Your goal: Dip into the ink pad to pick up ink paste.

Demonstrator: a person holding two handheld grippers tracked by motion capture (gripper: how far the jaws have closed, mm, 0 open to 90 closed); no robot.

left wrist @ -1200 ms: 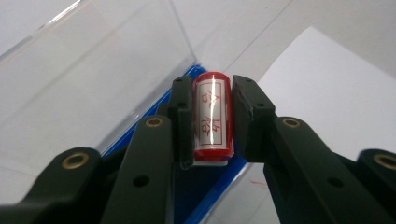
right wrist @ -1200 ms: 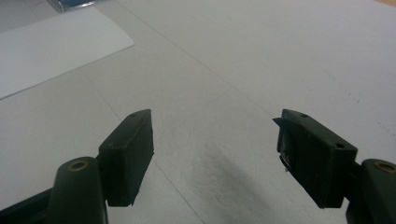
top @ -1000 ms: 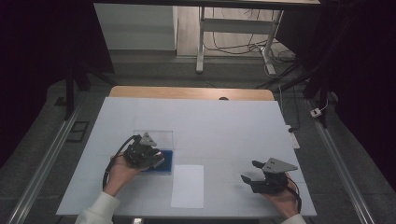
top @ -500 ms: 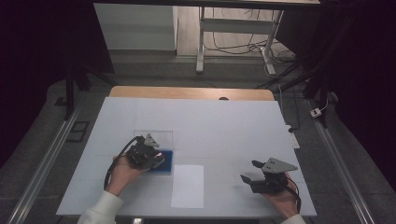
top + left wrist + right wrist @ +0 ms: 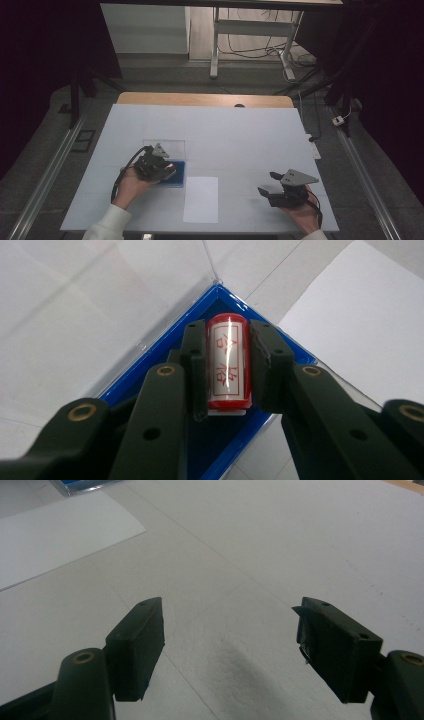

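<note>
1. The jaws of the left gripper (image 5: 227, 362) are closed on a small red stamp (image 5: 228, 362), one pad pressed against each long side of it.
2. The stamp is a short cylinder with a white label carrying red characters; in the left gripper view the label faces the camera and a streak of glare runs down it.
3. The stamp sits over a shallow blue tray (image 5: 150, 365) with a clear plastic rim, near one of the tray's corners. Whether it touches the tray floor or is held just above it, I cannot tell.
4. In the high view the left gripper (image 5: 167, 167) is over the blue tray (image 5: 179, 175) at the left-centre of the white table (image 5: 240, 135), with the left hand (image 5: 131, 182) behind it.
5. A white sheet of paper (image 5: 201, 199) lies flat just right of the tray, near the table's front edge. In the left gripper view the paper (image 5: 360, 320) lies just beyond the tray's corner.
6. The jaws of the right gripper (image 5: 227, 645) stand wide apart with nothing between them, only the bare table (image 5: 280, 545) showing in the gap.
7. In the high view the right gripper (image 5: 270, 184) is at the front right of the table, well apart from the tray and to the right of the paper, held by the right hand (image 5: 300, 210).
</note>
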